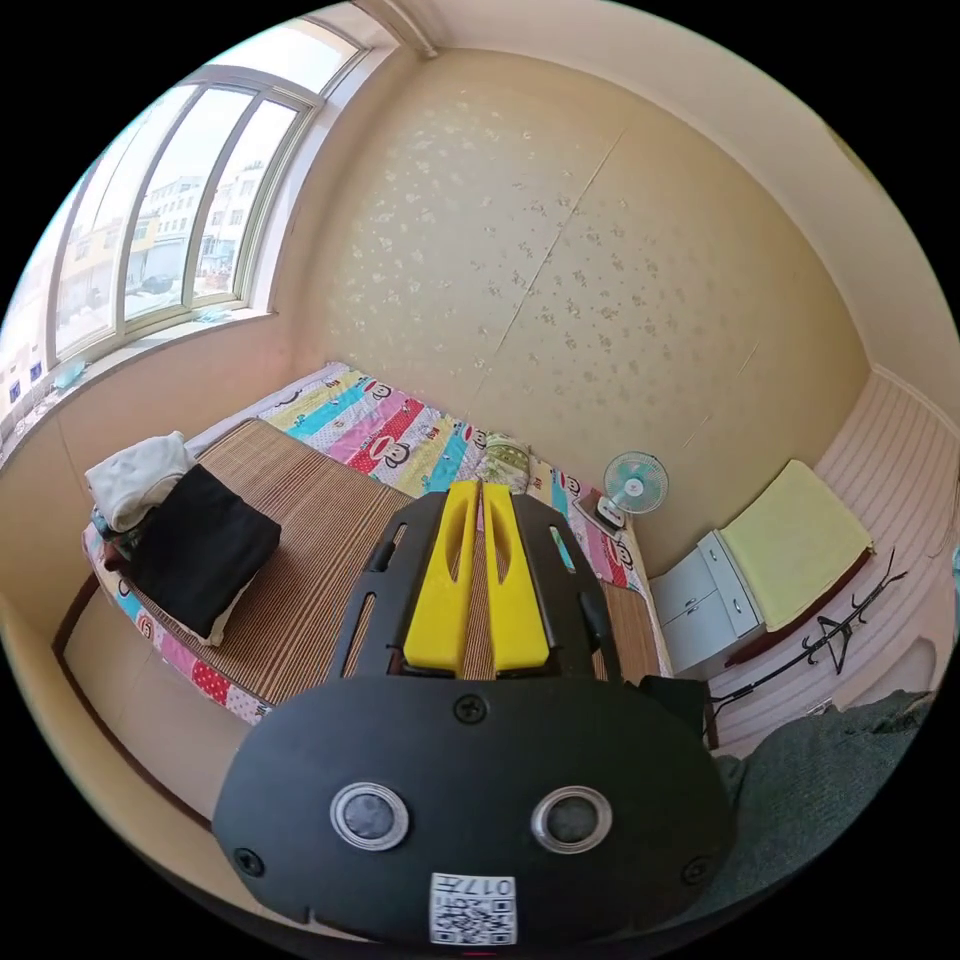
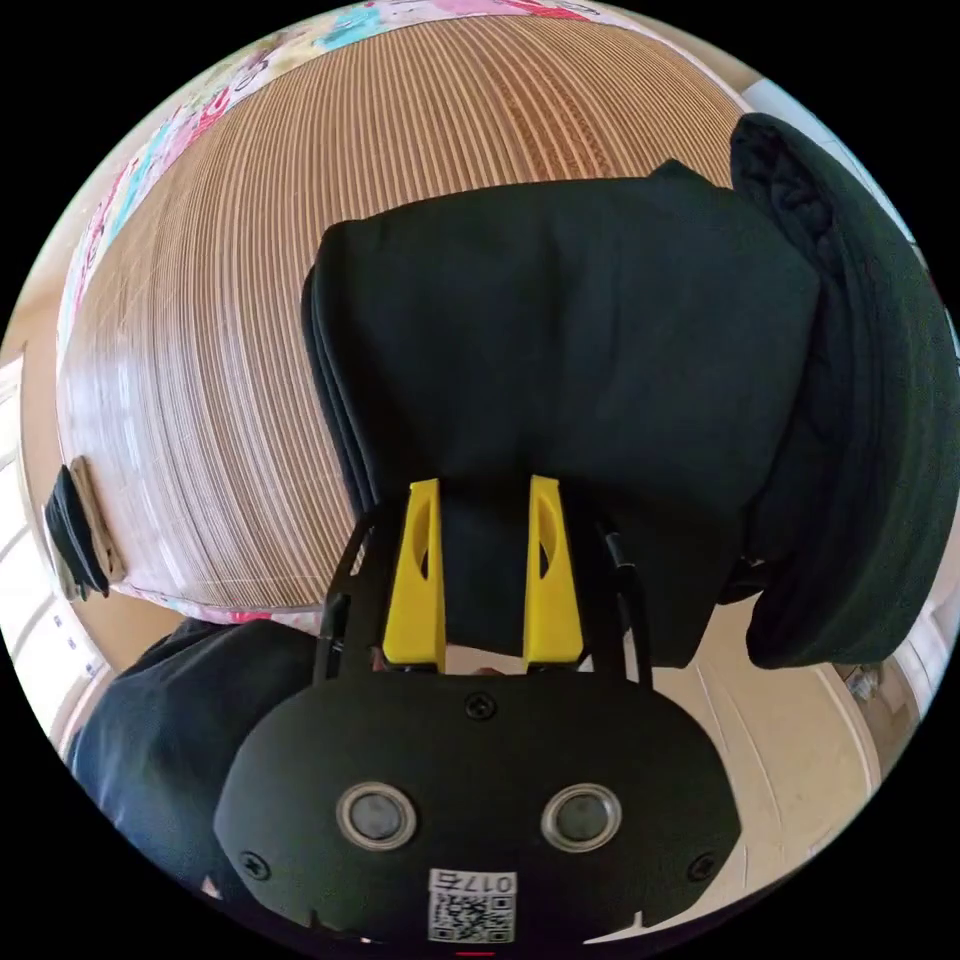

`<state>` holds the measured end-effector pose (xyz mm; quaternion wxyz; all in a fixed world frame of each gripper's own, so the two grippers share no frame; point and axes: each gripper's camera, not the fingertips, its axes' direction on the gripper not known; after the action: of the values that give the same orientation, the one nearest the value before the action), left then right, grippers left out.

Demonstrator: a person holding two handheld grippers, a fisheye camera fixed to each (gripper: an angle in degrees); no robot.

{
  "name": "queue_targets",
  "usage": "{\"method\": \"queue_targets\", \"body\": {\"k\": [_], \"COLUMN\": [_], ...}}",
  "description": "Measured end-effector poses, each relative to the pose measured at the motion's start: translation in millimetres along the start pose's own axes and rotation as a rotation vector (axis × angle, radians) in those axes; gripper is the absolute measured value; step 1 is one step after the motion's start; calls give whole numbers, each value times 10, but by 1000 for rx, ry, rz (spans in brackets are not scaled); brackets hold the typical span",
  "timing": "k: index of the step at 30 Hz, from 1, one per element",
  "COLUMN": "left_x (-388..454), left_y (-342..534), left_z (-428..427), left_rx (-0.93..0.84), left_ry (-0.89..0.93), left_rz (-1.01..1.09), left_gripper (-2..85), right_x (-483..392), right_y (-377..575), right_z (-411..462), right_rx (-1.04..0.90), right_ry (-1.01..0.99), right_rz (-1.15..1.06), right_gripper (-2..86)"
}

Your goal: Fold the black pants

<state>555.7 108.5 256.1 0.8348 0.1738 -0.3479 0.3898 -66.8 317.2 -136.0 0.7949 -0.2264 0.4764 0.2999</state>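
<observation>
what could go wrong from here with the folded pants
The folded black pants hang partly past the edge of the bamboo mat, so they might slip off the bed. The right gripper is open with cloth between its jaws; pulling away could snag and undo the fold. The left gripper, shut and raised, gives no support.

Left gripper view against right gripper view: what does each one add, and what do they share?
The left gripper view adds the room: window, fan, white cabinet, pale clothes beside the folded black pants, and the left tool, jaws together, held above the bed. The right gripper view adds the right tool, jaws apart at the pants' near edge. Both share the pants and the striped mat.
</observation>
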Motion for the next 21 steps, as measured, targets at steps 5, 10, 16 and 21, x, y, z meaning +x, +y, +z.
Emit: {"method": "queue_targets", "body": {"k": [5, 10, 16, 21], "left_x": [279, 322, -77, -292], "left_y": [-275, -437, -543, -573], "left_z": [209, 285, 528, 700], "left_rx": [-26, -49, -86, -103], "left_ry": [41, 126, 263, 352], "left_rz": [117, 149, -13, -99], "left_gripper": [-10, -10, -10, -10], "right_x": [595, 869, 846, 21], "right_y": [94, 535, 624, 602], "right_z": [-105, -307, -659, -1544], "right_rx": [74, 371, 547, 443], "right_ry": [-557, -1159, -1515, -1289], "right_rz": [207, 4, -115, -536], "right_gripper": [27, 21, 17, 14]}}
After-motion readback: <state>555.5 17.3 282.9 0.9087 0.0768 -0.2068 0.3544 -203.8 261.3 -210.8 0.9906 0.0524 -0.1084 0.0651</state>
